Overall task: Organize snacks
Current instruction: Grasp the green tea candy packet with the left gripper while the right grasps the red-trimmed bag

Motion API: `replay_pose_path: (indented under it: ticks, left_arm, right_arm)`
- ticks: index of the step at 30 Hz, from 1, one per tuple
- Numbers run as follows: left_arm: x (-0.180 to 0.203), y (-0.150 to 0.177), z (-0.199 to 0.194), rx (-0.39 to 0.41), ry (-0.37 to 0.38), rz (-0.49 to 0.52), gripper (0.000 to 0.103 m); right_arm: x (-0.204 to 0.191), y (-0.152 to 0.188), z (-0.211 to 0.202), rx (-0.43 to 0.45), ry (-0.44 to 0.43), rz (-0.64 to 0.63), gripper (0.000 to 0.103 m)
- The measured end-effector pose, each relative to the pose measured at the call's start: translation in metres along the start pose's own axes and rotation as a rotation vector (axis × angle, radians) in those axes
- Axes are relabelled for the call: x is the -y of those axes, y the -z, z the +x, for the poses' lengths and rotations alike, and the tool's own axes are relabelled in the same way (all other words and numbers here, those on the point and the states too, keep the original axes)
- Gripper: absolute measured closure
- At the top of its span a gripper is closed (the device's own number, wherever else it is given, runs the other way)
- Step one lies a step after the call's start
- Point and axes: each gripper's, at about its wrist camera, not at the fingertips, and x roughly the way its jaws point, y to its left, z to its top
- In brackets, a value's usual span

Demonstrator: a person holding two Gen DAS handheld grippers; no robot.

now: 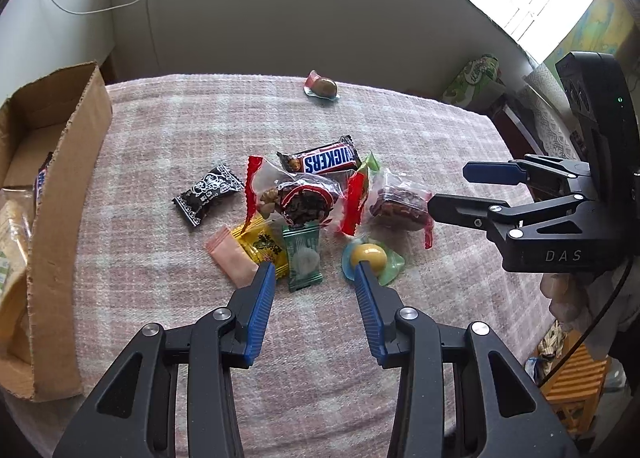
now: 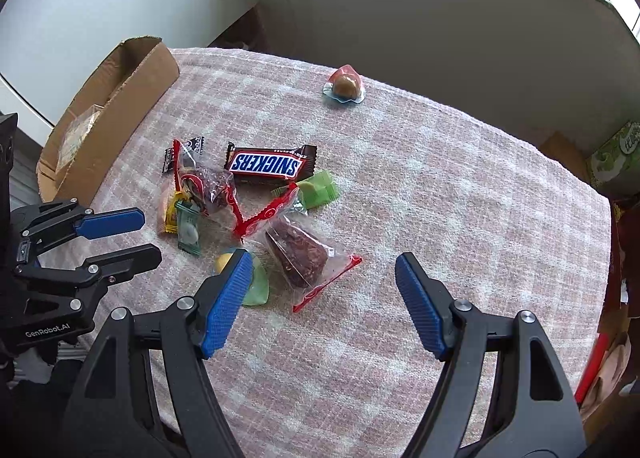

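Observation:
A heap of snacks lies mid-table on the pink checked cloth (image 1: 420, 138): a Snickers bar (image 1: 326, 160) (image 2: 270, 166), two clear red-edged packets (image 1: 298, 198) (image 2: 300, 254), a black candy (image 1: 208, 194), a yellow candy (image 1: 262, 246), a pink wrapper (image 1: 232, 260), a green mint wrapper (image 1: 302, 258) and a yellow jelly cup (image 1: 370, 256). My left gripper (image 1: 314, 272) (image 2: 149, 236) hovers open at the heap's near edge, over the mint wrapper. My right gripper (image 2: 322, 262) (image 1: 450, 188) stands open wide beside the right-hand packet. Neither holds anything.
An open cardboard box (image 1: 60, 178) (image 2: 112, 118) with some snacks inside stands at the table's left edge. A lone brown jelly cup (image 1: 322, 86) (image 2: 344, 86) sits near the far edge. A green box (image 2: 616, 154) and an orange crate (image 1: 576, 378) stand beyond the right edge.

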Motion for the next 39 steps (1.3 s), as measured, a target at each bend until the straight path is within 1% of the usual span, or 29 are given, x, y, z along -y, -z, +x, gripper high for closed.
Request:
replay_pose_path:
  ticks: [8, 9, 11, 14, 17, 20, 22, 24, 25, 27, 29, 33, 39]
  left_arm:
    - [0.002, -0.003, 0.021, 0.007, -0.042, -0.03, 0.064]
    - [0.003, -0.003, 0.022, 0.01, -0.048, -0.035, 0.067]
    - [0.005, -0.003, 0.026, 0.014, -0.062, -0.036, 0.068]
    - [0.012, -0.003, 0.033, 0.014, -0.091, -0.017, 0.07]
    - [0.015, 0.001, 0.037, 0.011, -0.109, -0.004, 0.076]
    - [0.019, 0.004, 0.04, 0.014, -0.128, 0.033, 0.076]
    - [0.023, 0.006, 0.041, 0.019, -0.141, 0.066, 0.077]
    - [0.025, 0.008, 0.042, 0.028, -0.154, 0.096, 0.081]
    - [0.025, 0.009, 0.042, 0.033, -0.154, 0.102, 0.081]
    - [0.023, 0.01, 0.041, 0.042, -0.141, 0.098, 0.082]
    - [0.02, 0.011, 0.039, 0.046, -0.121, 0.082, 0.083]
    - [0.016, 0.014, 0.034, 0.052, -0.093, 0.064, 0.083]
    - [0.019, 0.012, 0.025, 0.066, -0.066, 0.051, 0.083]
  right_arm:
    - [0.0, -0.009, 0.023, -0.022, -0.012, -0.116, 0.027]
    - [0.0, -0.009, 0.025, -0.025, -0.011, -0.127, 0.027]
    - [0.001, -0.009, 0.027, -0.025, -0.018, -0.143, 0.027]
    - [0.003, -0.009, 0.028, -0.02, -0.028, -0.156, 0.027]
    - [0.002, -0.008, 0.029, -0.018, -0.03, -0.17, 0.028]
    - [0.0, -0.007, 0.031, -0.02, -0.031, -0.18, 0.028]
    - [-0.001, -0.006, 0.033, -0.029, -0.04, -0.184, 0.033]
    - [-0.005, -0.004, 0.036, -0.037, -0.049, -0.191, 0.041]
    - [-0.006, -0.004, 0.037, -0.041, -0.05, -0.197, 0.043]
    - [-0.009, -0.003, 0.039, -0.049, -0.058, -0.203, 0.059]
    - [-0.012, -0.001, 0.041, -0.052, -0.059, -0.213, 0.067]
    - [-0.011, 0.0, 0.04, -0.046, -0.06, -0.207, 0.069]
    - [-0.005, 0.004, 0.031, -0.041, -0.058, -0.182, 0.069]
